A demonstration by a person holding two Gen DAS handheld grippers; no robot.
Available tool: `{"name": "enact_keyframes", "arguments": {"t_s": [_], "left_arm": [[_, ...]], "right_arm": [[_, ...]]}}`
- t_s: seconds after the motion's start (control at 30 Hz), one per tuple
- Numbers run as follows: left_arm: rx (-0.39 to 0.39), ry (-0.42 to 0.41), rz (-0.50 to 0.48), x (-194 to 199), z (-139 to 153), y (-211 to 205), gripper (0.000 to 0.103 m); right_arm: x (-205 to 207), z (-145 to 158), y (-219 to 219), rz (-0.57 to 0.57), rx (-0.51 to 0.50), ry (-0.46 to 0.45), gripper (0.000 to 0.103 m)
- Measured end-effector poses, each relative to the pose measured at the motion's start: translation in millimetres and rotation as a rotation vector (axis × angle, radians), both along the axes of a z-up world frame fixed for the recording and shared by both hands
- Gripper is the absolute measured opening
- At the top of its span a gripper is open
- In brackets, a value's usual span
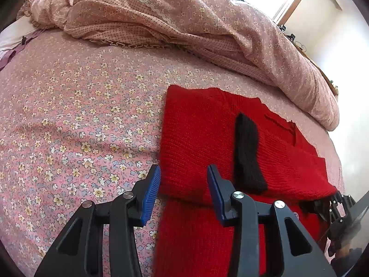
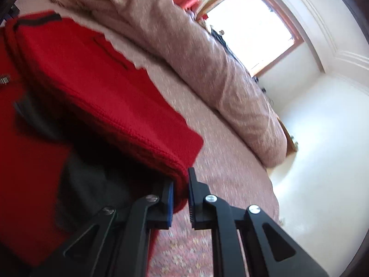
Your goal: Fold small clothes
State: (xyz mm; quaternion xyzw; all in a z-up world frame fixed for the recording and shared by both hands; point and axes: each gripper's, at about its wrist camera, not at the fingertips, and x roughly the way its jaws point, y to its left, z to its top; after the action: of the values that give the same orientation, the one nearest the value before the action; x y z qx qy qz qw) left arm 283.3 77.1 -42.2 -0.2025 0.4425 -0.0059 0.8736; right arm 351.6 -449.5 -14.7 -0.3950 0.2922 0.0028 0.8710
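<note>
1. Knitwear first: red sweater (image 1: 198,138) lies on the floral bedsheet (image 1: 76,106), partly folded, a black cuff (image 1: 248,154) across its top layer.
2. Right gripper (image 2: 181,198) pinches the sweater's folded corner between its blue pads.
3. Left gripper (image 1: 183,191) hovers with jaws apart over the near fold edge, pressing nothing.
4. Likely another fold remains.
5. Rumpled duvet (image 1: 184,16) lies behind.

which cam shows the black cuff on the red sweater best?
Left wrist: the black cuff lies sharp and whole on the red sweater. Right wrist catches only a blurred sliver at the far edge.
</note>
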Motion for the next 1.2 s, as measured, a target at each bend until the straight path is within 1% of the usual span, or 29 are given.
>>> {"name": "enact_keyframes", "arguments": {"t_s": [0.07, 0.1, 0.17, 0.2, 0.27, 0.3, 0.37, 0.4, 0.43, 0.47, 0.53, 0.6, 0.7, 1.0, 1.03, 1.07, 1.1, 1.13, 1.17, 1.2], "left_arm": [[-0.001, 0.001, 0.005, 1.2, -0.5, -0.5, 0.034], [0.0, 0.002, 0.008, 1.9, -0.9, -1.1, 0.034], [0.003, 0.003, 0.012, 2.9, -1.7, -1.6, 0.034], [0.007, 0.002, 0.012, 3.0, -1.8, -2.1, 0.035], [0.02, -0.005, 0.01, 3.5, -1.6, -3.6, 0.035], [0.027, -0.007, 0.008, 4.1, -1.5, -4.6, 0.035], [0.034, -0.01, 0.012, 4.7, -1.2, -6.8, 0.035], [0.036, -0.01, 0.013, 5.2, -1.4, -7.5, 0.035], [0.037, -0.01, 0.017, 5.8, -1.3, -8.0, 0.035], [0.037, -0.01, 0.019, 6.2, -1.5, -8.4, 0.035], [0.036, -0.012, 0.02, 6.8, -2.1, -8.1, 0.035], [0.034, -0.01, 0.02, 7.1, -3.0, -7.8, 0.035], [0.04, -0.01, 0.018, 6.7, -3.9, -7.5, 0.035], [0.04, -0.009, 0.015, 5.6, -3.5, -7.1, 0.035], [0.045, -0.014, 0.009, 4.5, -2.6, -7.5, 0.035], [0.062, -0.025, -0.009, 1.2, -0.7, -8.2, 0.035], [0.079, -0.032, -0.027, -2.5, 1.1, -9.7, 0.035], [0.091, -0.036, -0.038, -6.0, 3.0, -10.2, 0.035], [0.107, -0.046, -0.047, -12.7, 7.3, -10.9, 0.035], [0.113, -0.06, -0.053, -18.0, 11.7, -11.6, 0.035]], "right_arm": [[0.0, -1.5, -7.3, -0.02, 0.024, 0.02, 0.01], [-0.7, -1.6, -9.0, -0.013, 0.042, 0.031, 0.01], [-3.2, -2.6, -6.4, 0.001, 0.032, 0.027, 0.012], [-3.5, -2.7, -4.9, 0.004, 0.021, 0.026, 0.014], [-2.8, -1.4, -4.0, 0.001, 0.011, 0.025, 0.03], [-3.4, -0.1, -4.2, 0.0, 0.013, 0.021, 0.032], [-5.2, 4.0, -6.8, 0.002, 0.036, 0.014, 0.042], [-6.2, 4.9, -8.0, 0.002, 0.043, 0.003, 0.044], [-10.3, 3.3, -8.5, 0.003, 0.041, -0.007, 0.043], [-12.1, 3.2, -8.5, 0.013, 0.043, -0.013, 0.037], [-18.2, 3.2, -7.3, 0.05, 0.067, -0.01, 0.01], [-22.9, 0.7, -2.8, 0.055, 0.02, -0.055, 0.009], [-23.2, -7.2, -3.3, 0.058, -0.043, -0.062, 0.009], [-14.4, -12.6, -9.7, 0.021, -0.014, -0.007, 0.01], [-14.4, -12.9, -9.6, 0.02, -0.013, -0.006, 0.013], [-15.3, -11.1, -8.6, 0.023, -0.011, -0.019, 0.022], [-17.4, -9.3, -7.6, 0.019, -0.007, -0.028, 0.027], [-16.5, -6.5, -7.9, 0.012, 0.001, -0.031, 0.034], [-18.9, -1.2, -10.3, 0.004, 0.027, -0.027, 0.039], [-23.8, 2.0, -13.7, -0.003, 0.048, -0.026, 0.041]]}}
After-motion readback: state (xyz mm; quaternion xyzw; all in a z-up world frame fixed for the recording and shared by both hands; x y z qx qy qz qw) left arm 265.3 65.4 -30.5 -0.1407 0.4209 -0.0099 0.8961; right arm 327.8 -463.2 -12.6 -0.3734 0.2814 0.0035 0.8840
